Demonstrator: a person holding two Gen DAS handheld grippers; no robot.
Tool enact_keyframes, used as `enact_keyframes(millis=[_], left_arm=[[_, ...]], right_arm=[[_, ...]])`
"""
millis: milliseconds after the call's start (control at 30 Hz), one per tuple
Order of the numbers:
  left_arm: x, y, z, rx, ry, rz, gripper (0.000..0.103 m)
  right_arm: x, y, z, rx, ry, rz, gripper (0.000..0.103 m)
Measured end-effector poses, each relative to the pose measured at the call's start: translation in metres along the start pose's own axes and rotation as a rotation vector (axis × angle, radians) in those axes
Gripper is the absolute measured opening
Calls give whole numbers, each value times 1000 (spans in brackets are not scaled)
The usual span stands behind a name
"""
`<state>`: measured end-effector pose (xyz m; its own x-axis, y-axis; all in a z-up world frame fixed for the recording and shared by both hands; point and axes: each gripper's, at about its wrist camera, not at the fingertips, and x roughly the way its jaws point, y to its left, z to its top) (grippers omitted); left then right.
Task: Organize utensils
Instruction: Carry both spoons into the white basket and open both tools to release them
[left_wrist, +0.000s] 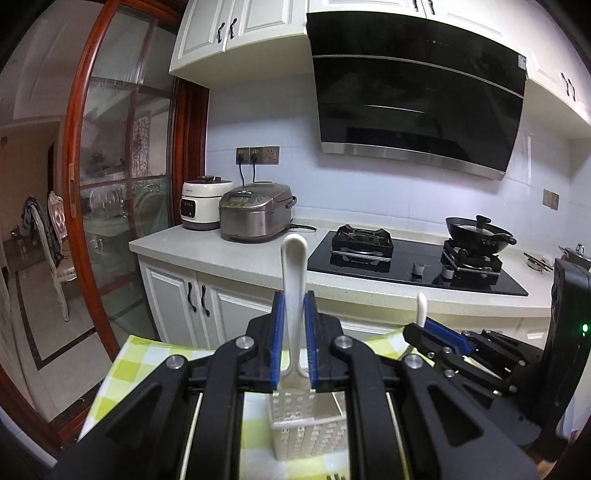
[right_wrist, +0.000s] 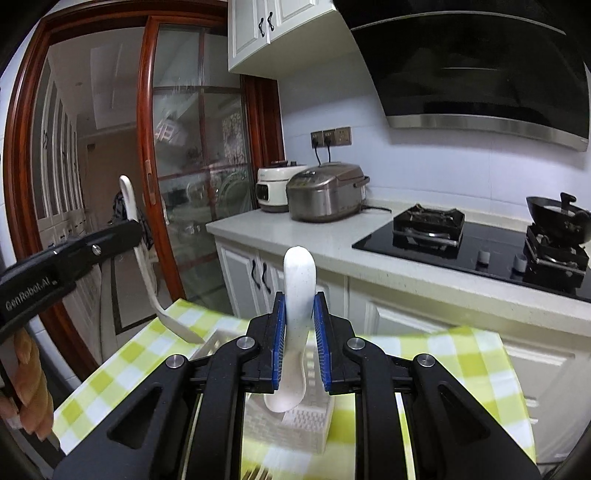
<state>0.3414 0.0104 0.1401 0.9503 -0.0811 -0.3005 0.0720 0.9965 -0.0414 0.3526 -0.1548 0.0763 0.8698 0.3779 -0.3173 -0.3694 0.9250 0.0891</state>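
Note:
My left gripper (left_wrist: 294, 306) is shut on a white slotted spatula (left_wrist: 294, 280), handle up, its blade (left_wrist: 293, 400) over a white perforated utensil basket (left_wrist: 314, 435) on a green checked tablecloth (left_wrist: 122, 373). My right gripper (right_wrist: 300, 310) is shut on a white ceramic spoon (right_wrist: 297, 295), handle up, bowl just above the basket (right_wrist: 295, 424). In the right wrist view the left gripper (right_wrist: 122, 230) appears at left with the spatula (right_wrist: 147, 266) angled down toward the basket. In the left wrist view the right gripper (left_wrist: 428, 326) appears at right with the spoon's handle tip (left_wrist: 422, 304) sticking up.
A kitchen counter (left_wrist: 221, 251) stands behind with two rice cookers (left_wrist: 255, 214), a black gas hob (left_wrist: 406, 258) and a wok (left_wrist: 480, 230). A range hood (left_wrist: 417, 92) hangs above. A glass sliding door (left_wrist: 122, 166) is at left. Fork tines (right_wrist: 258, 472) show at the bottom edge.

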Motion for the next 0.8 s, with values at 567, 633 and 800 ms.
enact_keyframes(millis=[567,633,800], left_arm=[[87,29,-76,-84,143,39,43],[79,32,-76,-88,127,51,49],[41,43,-72,-118,53,102,75]], right_arm=[[73,-11,-49,-8,137,3,20],[67,-11,-47,-5,130,3,20],[41,-8,-40,-8,88,-2,46]])
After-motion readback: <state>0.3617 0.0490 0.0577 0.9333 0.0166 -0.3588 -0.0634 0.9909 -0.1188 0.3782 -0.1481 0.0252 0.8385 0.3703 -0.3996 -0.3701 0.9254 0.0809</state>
